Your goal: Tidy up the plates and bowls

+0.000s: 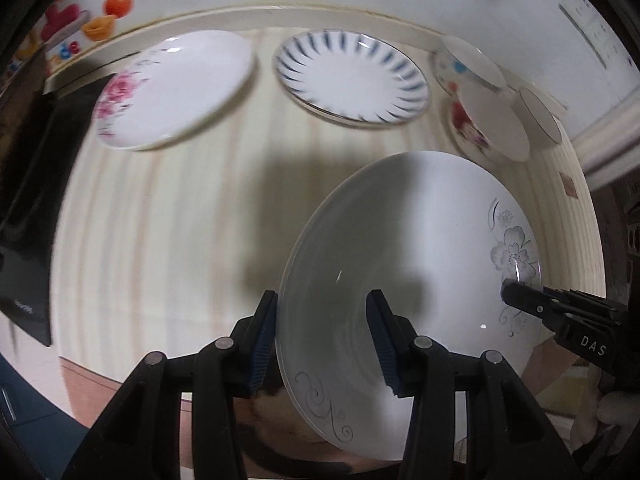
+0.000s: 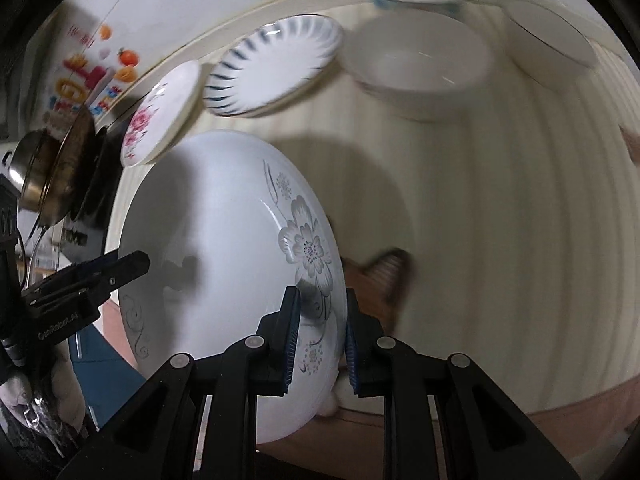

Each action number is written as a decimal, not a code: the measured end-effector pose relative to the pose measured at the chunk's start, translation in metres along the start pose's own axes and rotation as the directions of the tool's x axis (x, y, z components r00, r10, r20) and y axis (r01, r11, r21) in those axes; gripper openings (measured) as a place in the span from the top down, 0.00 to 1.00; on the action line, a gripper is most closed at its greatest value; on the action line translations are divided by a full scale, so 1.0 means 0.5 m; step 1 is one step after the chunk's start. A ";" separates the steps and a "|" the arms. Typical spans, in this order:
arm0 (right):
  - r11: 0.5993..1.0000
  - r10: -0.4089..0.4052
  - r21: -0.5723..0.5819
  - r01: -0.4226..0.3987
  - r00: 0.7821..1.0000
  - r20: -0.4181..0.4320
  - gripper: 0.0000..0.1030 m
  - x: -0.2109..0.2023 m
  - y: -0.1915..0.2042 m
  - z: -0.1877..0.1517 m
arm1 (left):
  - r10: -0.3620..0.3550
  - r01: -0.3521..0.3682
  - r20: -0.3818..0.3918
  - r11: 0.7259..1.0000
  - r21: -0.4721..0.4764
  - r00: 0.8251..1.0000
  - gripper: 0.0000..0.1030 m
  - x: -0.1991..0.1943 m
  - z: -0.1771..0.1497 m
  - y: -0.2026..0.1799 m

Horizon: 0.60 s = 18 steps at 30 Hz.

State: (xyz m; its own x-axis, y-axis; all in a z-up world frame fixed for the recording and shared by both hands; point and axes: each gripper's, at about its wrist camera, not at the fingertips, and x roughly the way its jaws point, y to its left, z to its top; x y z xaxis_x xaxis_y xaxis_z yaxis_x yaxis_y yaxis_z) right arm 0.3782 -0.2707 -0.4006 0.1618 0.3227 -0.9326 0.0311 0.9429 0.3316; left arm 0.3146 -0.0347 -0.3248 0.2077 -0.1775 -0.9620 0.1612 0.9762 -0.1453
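A white deep plate with grey flowers [image 1: 420,240] [image 2: 224,232] hangs tilted above the striped cream table [image 1: 168,232] [image 2: 500,208], held from both sides. My left gripper [image 1: 323,300] is shut on its left rim, one pad outside and one inside the bowl of the plate. The right gripper [image 2: 321,294] is shut on the opposite rim, right by the large grey flower. Each gripper also shows in the other view: the right gripper's fingers [image 1: 524,300] at the flower edge, the left gripper's fingers [image 2: 128,266] at the far rim.
At the back of the table lie a pink-flowered plate [image 1: 172,88] [image 2: 160,120] and a blue-striped plate [image 1: 352,76] [image 2: 272,64]. Several bowls stand at the back right [image 1: 492,128] [image 2: 416,64]. A metal pot [image 2: 40,172] and dark items [image 1: 40,208] sit at the left.
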 end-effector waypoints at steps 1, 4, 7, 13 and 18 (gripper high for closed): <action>1.000 -0.004 0.016 0.004 1.000 0.000 0.78 -0.003 -0.017 -0.005 | -0.001 0.001 -0.008 1.000 0.007 1.000 0.59 0.011 0.006 -0.009; 0.999 -0.017 0.042 0.017 1.000 0.004 0.78 -0.005 -0.046 -0.016 | 0.002 -0.002 -0.017 1.000 0.028 1.000 0.59 0.029 0.006 -0.030; 0.998 -0.025 0.054 0.024 1.000 0.006 0.78 0.000 -0.061 -0.015 | 0.003 -0.002 -0.024 0.999 0.046 1.000 0.59 0.046 0.009 -0.038; 0.996 -0.028 0.088 0.028 1.000 0.002 0.78 0.013 -0.079 -0.014 | 0.011 -0.009 -0.038 0.998 0.061 0.999 0.59 0.071 0.019 -0.049; 0.995 -0.033 0.095 0.034 0.999 -0.003 0.78 0.022 -0.085 -0.012 | 0.015 -0.012 -0.048 0.998 0.058 0.999 0.59 0.085 0.027 -0.050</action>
State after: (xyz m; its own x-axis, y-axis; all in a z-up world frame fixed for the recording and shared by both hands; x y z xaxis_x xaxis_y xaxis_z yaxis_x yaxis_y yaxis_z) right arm 0.3727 -0.3067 -0.4256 0.1577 0.2912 -0.9436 0.1298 0.9411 0.3121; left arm 0.3323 -0.0682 -0.3592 0.1637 -0.1564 -0.9740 0.2144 0.9694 -0.1196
